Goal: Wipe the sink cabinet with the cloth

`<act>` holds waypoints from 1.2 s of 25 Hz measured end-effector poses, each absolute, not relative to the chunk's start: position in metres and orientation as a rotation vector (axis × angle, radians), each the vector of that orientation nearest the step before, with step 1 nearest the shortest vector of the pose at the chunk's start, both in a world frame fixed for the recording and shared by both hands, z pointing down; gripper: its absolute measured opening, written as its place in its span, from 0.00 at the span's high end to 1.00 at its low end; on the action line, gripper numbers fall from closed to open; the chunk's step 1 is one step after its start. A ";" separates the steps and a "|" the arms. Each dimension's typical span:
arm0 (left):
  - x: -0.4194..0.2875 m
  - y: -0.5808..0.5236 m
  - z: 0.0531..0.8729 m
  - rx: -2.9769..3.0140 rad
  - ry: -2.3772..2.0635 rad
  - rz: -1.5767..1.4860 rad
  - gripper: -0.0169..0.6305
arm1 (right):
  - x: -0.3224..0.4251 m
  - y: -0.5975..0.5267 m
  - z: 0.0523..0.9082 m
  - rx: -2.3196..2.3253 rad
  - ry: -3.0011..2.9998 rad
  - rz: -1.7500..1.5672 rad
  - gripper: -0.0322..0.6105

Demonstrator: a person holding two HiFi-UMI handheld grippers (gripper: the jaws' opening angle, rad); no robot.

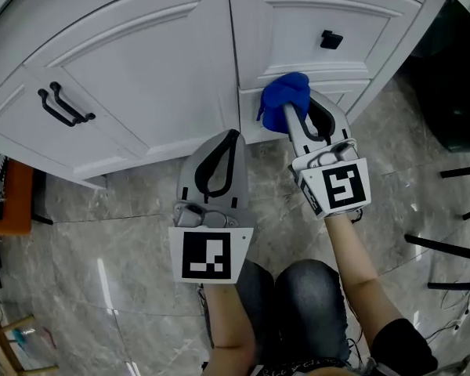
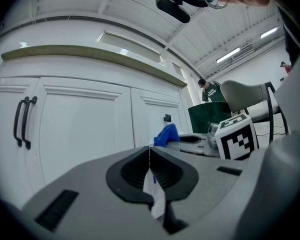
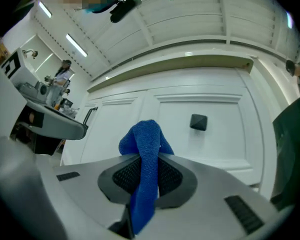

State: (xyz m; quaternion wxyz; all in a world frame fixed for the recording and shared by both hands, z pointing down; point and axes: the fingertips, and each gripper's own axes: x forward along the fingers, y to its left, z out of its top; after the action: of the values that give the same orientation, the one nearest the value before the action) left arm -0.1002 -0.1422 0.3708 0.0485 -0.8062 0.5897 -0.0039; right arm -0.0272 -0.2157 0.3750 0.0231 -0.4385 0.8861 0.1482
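In the head view the right gripper (image 1: 291, 117) is right of the middle of the frame, and its jaws are closed tight on the blue cloth (image 1: 284, 94). The cloth stands out beyond the tips as a bunched lump. It lies against the white sink cabinet (image 1: 141, 77), at the lower edge of the drawer front, below and left of the square black knob (image 1: 330, 39). I cannot tell if it really presses on the paint.

In the right gripper view the cloth (image 3: 145, 139) goes up through the seam of the right gripper (image 3: 150, 156) and folds over at the top, and one strip of it hangs down between the pads. The knob (image 3: 198, 122) is to the right of it on the panel.

The left gripper (image 1: 233, 138) is in the middle of the head view, near the right one but not touching it, and it points at the bottom of the cabinet door. In its own view the left gripper (image 2: 149, 151) has the jaws together, the tips meeting in a thin line. A pale sliver shows lower in the seam, and I cannot tell what it is.

Two black bar handles (image 1: 65, 105) are in the upper left of the head view. Below is the grey marble floor (image 1: 102, 241), and the person's knees (image 1: 298, 296) are at the bottom of the frame
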 end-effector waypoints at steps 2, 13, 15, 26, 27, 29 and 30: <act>-0.105 -0.141 0.371 -2.455 1.804 -0.014 0.96 | -0.046 -0.215 0.384 -1.325 2.782 0.442 0.86; -0.111 -0.146 0.381 -2.490 1.816 0.011 0.96 | -0.091 -0.231 0.404 -1.295 2.847 0.574 0.86; -0.107 -0.148 0.381 -2.497 1.801 0.008 0.96 | -0.092 -0.231 0.404 -1.291 2.847 0.576 0.86; -0.100 -0.144 0.377 -2.502 1.784 0.026 0.96 | -0.086 -0.232 0.405 -1.286 2.849 0.630 0.86; -0.099 -0.144 0.376 -2.504 1.784 0.030 0.96 | -0.084 -0.232 0.405 -1.292 2.847 0.628 0.86; -0.099 -0.143 0.375 -2.506 1.785 0.036 0.96 | -0.080 -0.234 0.405 -1.305 2.844 0.631 0.86; -0.099 -0.143 0.375 -2.505 1.784 0.037 0.96 | -0.078 -0.234 0.406 -1.311 2.843 0.634 0.86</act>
State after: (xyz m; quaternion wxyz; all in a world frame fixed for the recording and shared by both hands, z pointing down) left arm -0.0986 -0.1429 0.3750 0.0328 -0.8141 0.5797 0.0120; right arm -0.0784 -0.2341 0.4056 -0.0261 -0.4102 0.8898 0.1983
